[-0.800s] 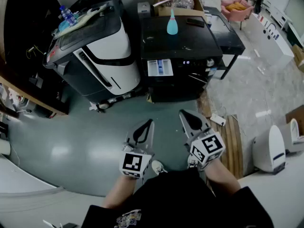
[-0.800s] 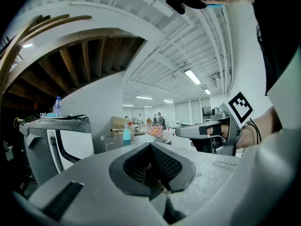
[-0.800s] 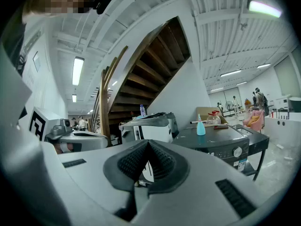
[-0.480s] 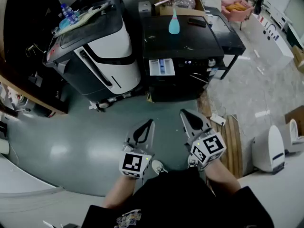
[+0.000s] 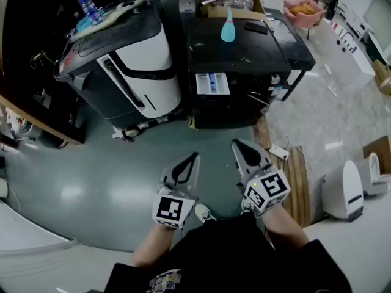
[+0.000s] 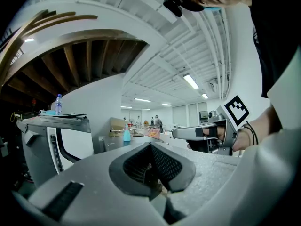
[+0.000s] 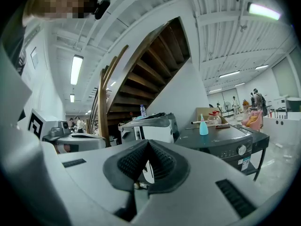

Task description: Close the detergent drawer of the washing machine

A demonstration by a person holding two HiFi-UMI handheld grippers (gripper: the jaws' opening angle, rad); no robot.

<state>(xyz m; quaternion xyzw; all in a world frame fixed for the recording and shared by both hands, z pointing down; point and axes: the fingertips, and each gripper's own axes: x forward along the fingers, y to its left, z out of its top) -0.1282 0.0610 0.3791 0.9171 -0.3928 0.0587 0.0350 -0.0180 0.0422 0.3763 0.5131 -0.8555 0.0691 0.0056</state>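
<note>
White-and-blue detergent drawer (image 5: 212,84) stands pulled out of the dark washing machine (image 5: 238,47), at 12 o'clock from both tongs and well apart from them. Left tongs (image 5: 193,159) and right tongs (image 5: 237,146) are shut tight, nothing held. Risk: a narrow shut tip pushing one corner could skew the drawer and jam it, or slide off its face. Only the head view shows the drawer open; the right gripper view adds the machine's front dial (image 7: 241,150).

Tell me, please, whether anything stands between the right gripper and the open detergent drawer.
Nothing visible does. Only open space above the floor separates the right gripper, its fingers shut and empty, from the detergent drawer, which sticks out of the washing machine's front.
</note>
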